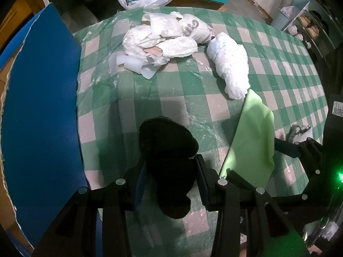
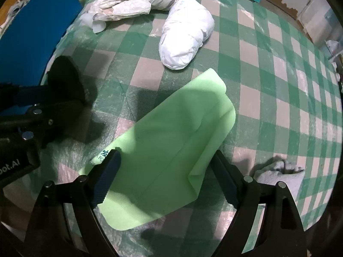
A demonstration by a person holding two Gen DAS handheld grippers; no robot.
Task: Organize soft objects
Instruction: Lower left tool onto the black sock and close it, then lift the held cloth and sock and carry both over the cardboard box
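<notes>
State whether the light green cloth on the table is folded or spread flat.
Folded: the light green cloth shows a doubled-over edge and crease lines.

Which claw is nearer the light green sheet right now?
Right. The right claw hangs open directly over the light green sheet, one finger on either side. The left claw is off to the side, shut on a black soft thing.

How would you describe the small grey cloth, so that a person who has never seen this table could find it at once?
Start from the green and white checked tablecloth, then find the big pale green sheet under the open right claw. The small grey cloth lies crumpled just beyond that claw's right finger, apart from the sheet. It is the only grey thing; the white wrapped bundles lie at the table's far side.
</notes>
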